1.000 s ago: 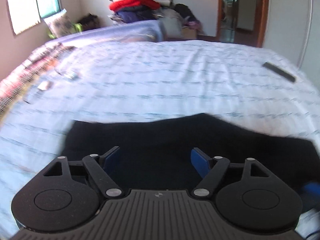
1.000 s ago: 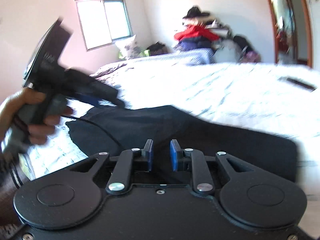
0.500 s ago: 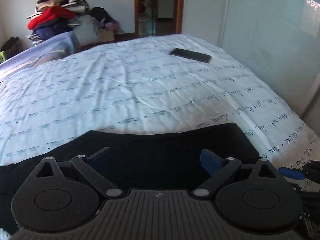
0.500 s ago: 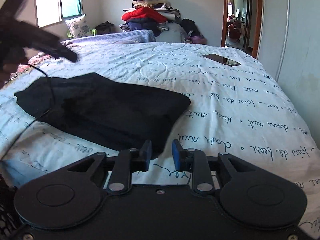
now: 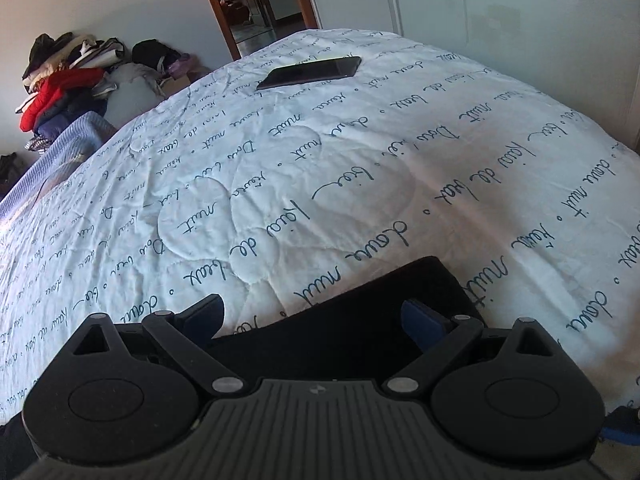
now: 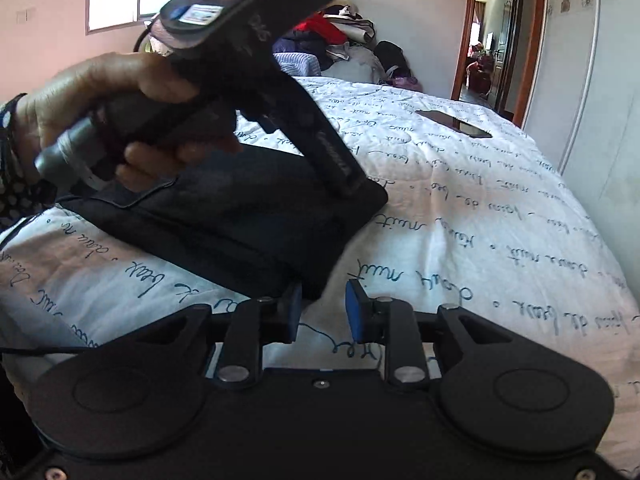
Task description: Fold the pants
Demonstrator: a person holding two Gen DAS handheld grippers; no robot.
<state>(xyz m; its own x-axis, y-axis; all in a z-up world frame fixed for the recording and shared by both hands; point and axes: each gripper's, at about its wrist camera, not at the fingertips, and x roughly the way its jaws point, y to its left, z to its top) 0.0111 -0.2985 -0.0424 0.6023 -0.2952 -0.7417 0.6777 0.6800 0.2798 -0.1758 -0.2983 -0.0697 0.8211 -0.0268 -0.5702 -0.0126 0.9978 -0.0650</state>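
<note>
Since before, left gripper [image 5: 312, 316] moved right to the far corner of the black pants [image 6: 240, 216], jaws wide, gripping nothing; right gripper [image 6: 322, 312] slightly open, empty, at the near corner.

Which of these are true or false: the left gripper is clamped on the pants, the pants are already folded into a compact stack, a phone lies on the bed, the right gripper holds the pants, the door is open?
1. The left gripper is clamped on the black pants. False: its jaws stand wide, gripping nothing.
2. The pants lie folded in a compact stack. True.
3. A phone lies on the bed. True.
4. The right gripper holds the pants. False: its pads are narrowly apart with nothing between them.
5. The door is open. True.
</note>
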